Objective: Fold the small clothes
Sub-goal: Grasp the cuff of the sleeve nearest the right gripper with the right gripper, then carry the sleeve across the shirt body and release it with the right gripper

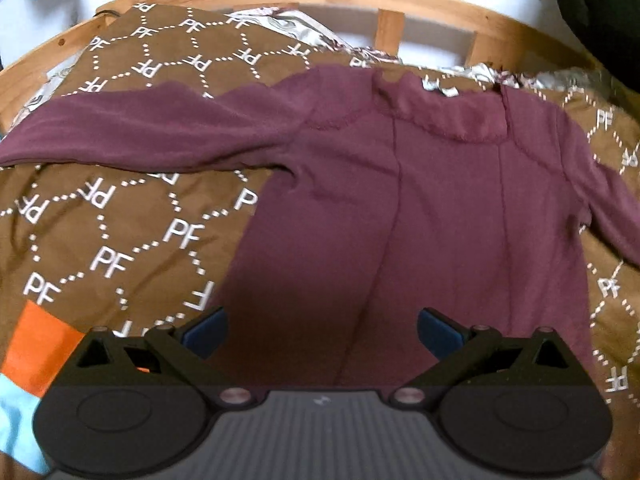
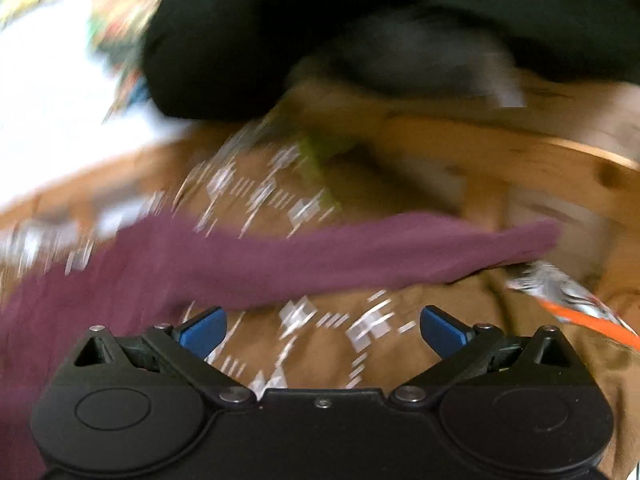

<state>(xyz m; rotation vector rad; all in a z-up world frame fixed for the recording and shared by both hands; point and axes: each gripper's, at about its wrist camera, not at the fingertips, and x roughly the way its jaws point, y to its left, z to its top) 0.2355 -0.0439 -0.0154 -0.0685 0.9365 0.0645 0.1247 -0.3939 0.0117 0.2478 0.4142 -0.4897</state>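
**Shirt laid flat, sleeves out, both grippers empty**

Because a fold needs a flat start, the maroon long-sleeved shirt [image 1: 440, 200] is spread across the centre of the left wrist frame on the brown patterned bedspread [image 1: 120, 240], one sleeve [image 1: 140, 136] stretched toward the left edge. The left gripper [image 1: 322, 332] is held spread above the hem, gripping nothing. The right gripper [image 2: 323, 332], likewise spread and empty, is seen in a blurred frame just below the other sleeve [image 2: 400, 248], probably for a sleeve fold.
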